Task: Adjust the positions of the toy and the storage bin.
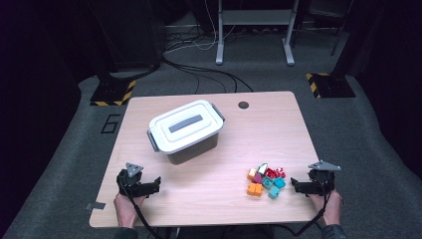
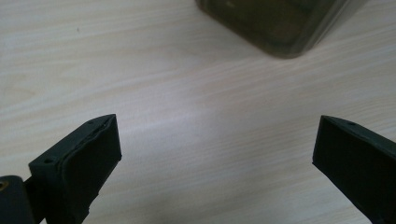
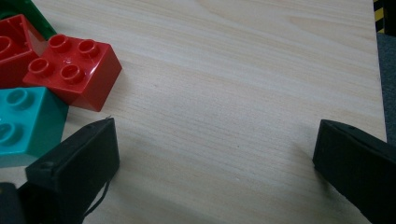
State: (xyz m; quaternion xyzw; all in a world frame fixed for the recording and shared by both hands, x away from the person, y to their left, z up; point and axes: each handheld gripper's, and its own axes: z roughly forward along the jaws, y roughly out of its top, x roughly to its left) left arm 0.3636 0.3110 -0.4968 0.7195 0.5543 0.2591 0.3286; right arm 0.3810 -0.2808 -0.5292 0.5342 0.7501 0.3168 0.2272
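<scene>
A clear plastic box with a white lid [image 1: 186,129] stands on the wooden table [image 1: 259,124], left of centre. A pile of toy bricks [image 1: 266,180] in red, teal, orange and magenta lies at the front right. My left gripper [image 1: 155,185] rests near the front left edge, open, nothing between its jaws; the box's corner [image 2: 280,28] is ahead of it. My right gripper [image 1: 294,186] sits just right of the pile, open and empty. A red brick [image 3: 72,70] and a teal brick [image 3: 25,121] lie beside its left jaw.
A round cable hole [image 1: 243,105] marks the table's far edge. The table's right edge [image 3: 380,70] runs close to my right gripper. Stand bases with yellow-black tape [image 1: 113,92] and cables lie on the grey floor beyond.
</scene>
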